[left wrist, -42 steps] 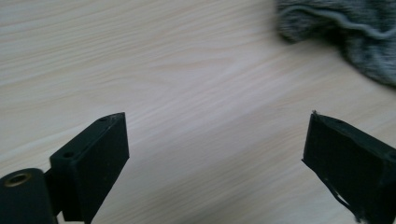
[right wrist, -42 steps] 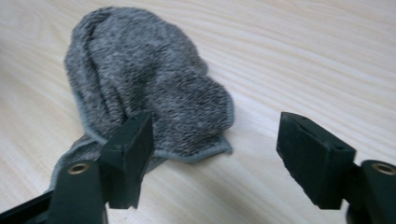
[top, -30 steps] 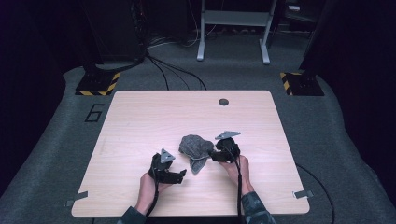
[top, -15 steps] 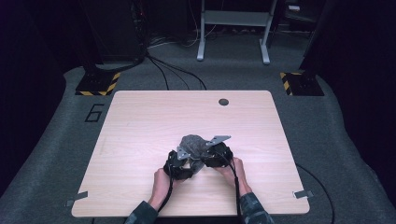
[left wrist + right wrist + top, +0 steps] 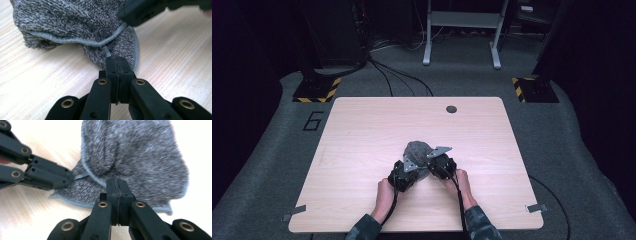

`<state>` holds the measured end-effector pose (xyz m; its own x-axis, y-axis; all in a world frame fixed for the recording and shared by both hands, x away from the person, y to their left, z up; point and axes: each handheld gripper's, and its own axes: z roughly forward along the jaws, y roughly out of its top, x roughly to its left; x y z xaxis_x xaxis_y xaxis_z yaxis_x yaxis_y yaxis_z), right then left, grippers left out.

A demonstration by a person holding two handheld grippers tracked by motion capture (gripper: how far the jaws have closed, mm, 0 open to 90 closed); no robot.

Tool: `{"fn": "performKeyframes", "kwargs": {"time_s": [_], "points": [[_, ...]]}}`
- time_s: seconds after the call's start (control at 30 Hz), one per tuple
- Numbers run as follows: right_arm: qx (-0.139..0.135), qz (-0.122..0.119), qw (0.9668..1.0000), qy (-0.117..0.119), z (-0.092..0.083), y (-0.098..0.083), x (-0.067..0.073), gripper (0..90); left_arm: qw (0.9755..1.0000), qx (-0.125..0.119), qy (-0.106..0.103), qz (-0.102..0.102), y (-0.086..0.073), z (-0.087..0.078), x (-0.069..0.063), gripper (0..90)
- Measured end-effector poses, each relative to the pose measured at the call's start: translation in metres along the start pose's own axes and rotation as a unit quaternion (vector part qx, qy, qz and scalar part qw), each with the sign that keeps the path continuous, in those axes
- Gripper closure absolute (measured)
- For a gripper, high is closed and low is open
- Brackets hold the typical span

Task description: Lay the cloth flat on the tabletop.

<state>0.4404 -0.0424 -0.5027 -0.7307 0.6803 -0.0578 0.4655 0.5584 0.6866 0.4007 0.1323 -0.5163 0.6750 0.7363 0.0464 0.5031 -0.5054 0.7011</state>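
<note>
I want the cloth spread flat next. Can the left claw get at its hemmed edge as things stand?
Probably yes: the left claw is already shut on the grey cloth at its hem, with the right claw gripping close beside it.

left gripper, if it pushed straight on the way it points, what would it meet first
The left gripper, shut on the edge of the grey towel, points into that crumpled cloth, so it would press into the towel's bunched folds first. The right gripper lies close beyond, though depth is unclear.

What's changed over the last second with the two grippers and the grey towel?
Both grippers closed in on the crumpled grey terry towel from either side. The left gripper and right gripper have just been closing and now pinch its hemmed near edge. The towel stays bunched mid-table on the wooden table.
</note>
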Motion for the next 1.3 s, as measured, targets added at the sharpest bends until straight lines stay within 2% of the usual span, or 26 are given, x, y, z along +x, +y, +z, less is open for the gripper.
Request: {"fn": "performKeyframes", "kwargs": {"time_s": [0.1,0.17,0.2,0.27,0.3,0.33,0.4,0.53,0.63,0.7,0.77,0.8,0.9,0.97,1.03,1.1,1.13,1.23,1.3], "points": [[-0.015,0.002,0.9999,0.0,-0.004,0.001,-0.001,88.5,1.0,-0.002,-0.004,-0.004,-0.001,-0.001,0.003,89.7],[-0.025,-0.002,0.9996,0.016,-0.004,0.002,-0.002,72.5,1.0,-0.004,-0.006,-0.006,-0.002,-0.001,0.003,89.6],[-0.023,0.0,0.9995,0.021,-0.002,0.003,-0.001,69.2,0.9999,-0.007,-0.005,-0.007,-0.002,0.0,0.003,89.6],[-0.012,-0.013,0.9995,0.024,0.004,0.005,0.002,62.1,1.0,-0.007,-0.004,-0.003,-0.003,-0.001,0.003,89.6],[-0.005,-0.01,0.9996,0.027,0.009,0.006,0.005,60.1,0.9999,-0.009,-0.007,-0.007,-0.003,0.0,0.003,89.6],[-0.002,-0.017,0.9997,0.019,0.012,0.006,0.006,60.8,0.9999,-0.008,-0.011,-0.007,-0.003,-0.001,0.004,89.6],[0.004,-0.019,0.9997,0.012,0.017,0.007,0.008,68.1,0.9999,-0.008,-0.01,-0.003,-0.003,-0.001,0.004,89.7],[0.005,-0.014,0.9998,0.012,0.019,0.007,0.006,81.8,0.9999,-0.013,-0.005,0.002,-0.004,-0.001,0.002,89.8],[0.005,-0.016,0.9998,0.012,0.019,0.007,0.005,86.3,0.9999,-0.014,-0.004,0.004,-0.005,-0.001,0.003,89.8],[0.004,-0.018,0.9998,0.009,0.017,0.007,0.006,86.7,0.9999,-0.013,-0.009,0.001,-0.006,-0.002,0.005,89.9],[-0.005,-0.019,0.9996,0.019,0.012,0.007,0.006,86.6,0.9999,-0.012,-0.007,0.003,-0.007,-0.003,0.007,89.9],[-0.011,-0.01,0.9996,0.026,0.009,0.008,0.006,86.4,0.9999,-0.012,-0.007,0.001,-0.008,-0.004,0.007,89.9],[-0.021,-0.012,0.9991,0.034,0.002,0.009,0.003,85.9,0.9999,-0.009,-0.01,0.003,-0.009,-0.005,0.01,89.9],[-0.021,-0.008,0.9992,0.034,0.001,0.009,0.005,85.9,0.9999,-0.006,-0.009,0.008,-0.008,-0.006,0.01,89.9],[-0.015,-0.017,0.999,0.039,0.001,0.009,0.004,85.3,0.9999,-0.007,-0.007,0.01,-0.009,-0.006,0.01,89.9],[-0.013,0.001,0.9988,0.047,0.001,0.008,0.005,85.3,0.9999,-0.006,-0.009,0.01,-0.009,-0.007,0.012,89.9],[-0.02,-0.008,0.9987,0.046,0.001,0.008,0.003,85.7,0.9999,-0.006,-0.008,0.01,-0.01,-0.007,0.012,89.9],[-0.024,0.003,0.9986,0.046,-0.001,0.007,0.001,86.9,0.9999,-0.004,-0.008,0.011,-0.011,-0.008,0.015,89.9],[-0.026,0.007,0.9989,0.038,-0.003,0.005,-0.002,87.5,0.9999,-0.003,-0.006,0.011,-0.012,-0.009,0.017,89.9]]}}
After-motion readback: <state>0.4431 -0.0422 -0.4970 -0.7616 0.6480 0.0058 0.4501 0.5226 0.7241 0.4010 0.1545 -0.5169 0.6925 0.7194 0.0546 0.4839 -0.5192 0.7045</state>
